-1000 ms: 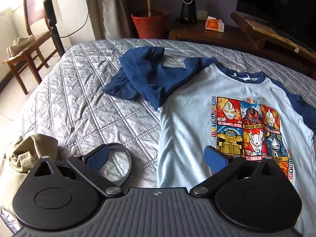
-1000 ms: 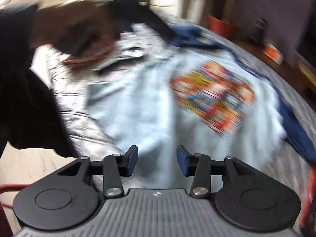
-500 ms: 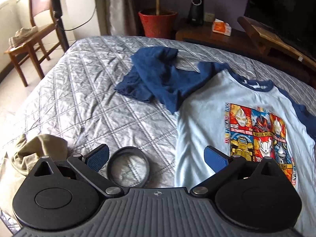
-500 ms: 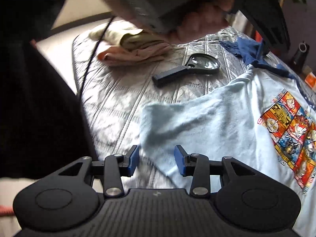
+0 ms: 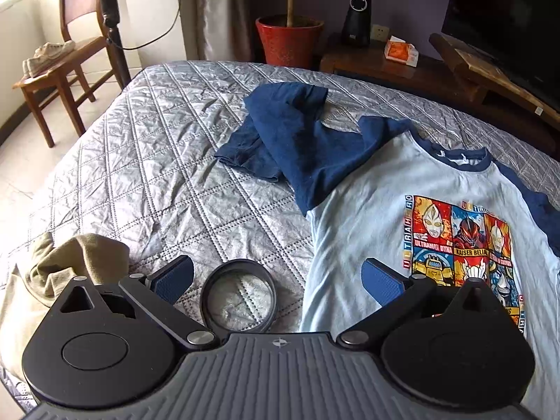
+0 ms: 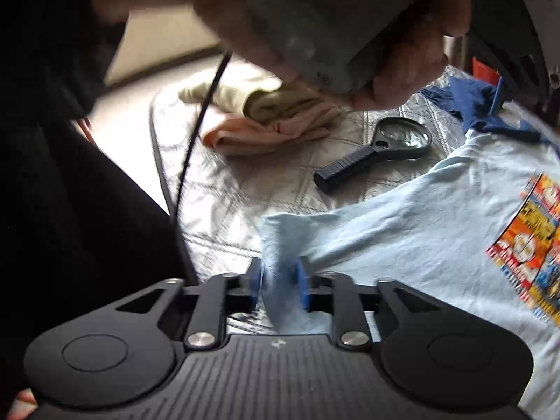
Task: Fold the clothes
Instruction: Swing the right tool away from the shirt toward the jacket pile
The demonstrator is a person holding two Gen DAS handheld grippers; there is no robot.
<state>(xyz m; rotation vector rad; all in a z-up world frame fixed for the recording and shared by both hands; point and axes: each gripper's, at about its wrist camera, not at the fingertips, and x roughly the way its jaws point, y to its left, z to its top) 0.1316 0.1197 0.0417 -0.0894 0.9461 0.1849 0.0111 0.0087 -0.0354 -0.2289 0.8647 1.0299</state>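
Pinching the hem corner of the light-blue T-shirt (image 6: 402, 245), the right gripper (image 6: 279, 285) has only a thin bite that could slip under tension. The left gripper (image 5: 276, 280) hovers wide apart above the magnifying glass (image 5: 238, 301) beside the shirt, which lies flat on the bed (image 5: 157, 161).

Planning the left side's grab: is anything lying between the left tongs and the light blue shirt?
Yes: a magnifying glass lies on the quilt between the open left tongs, beside the light blue shirt edge.

Daylight from left; right view motion-blurred, edges bent.
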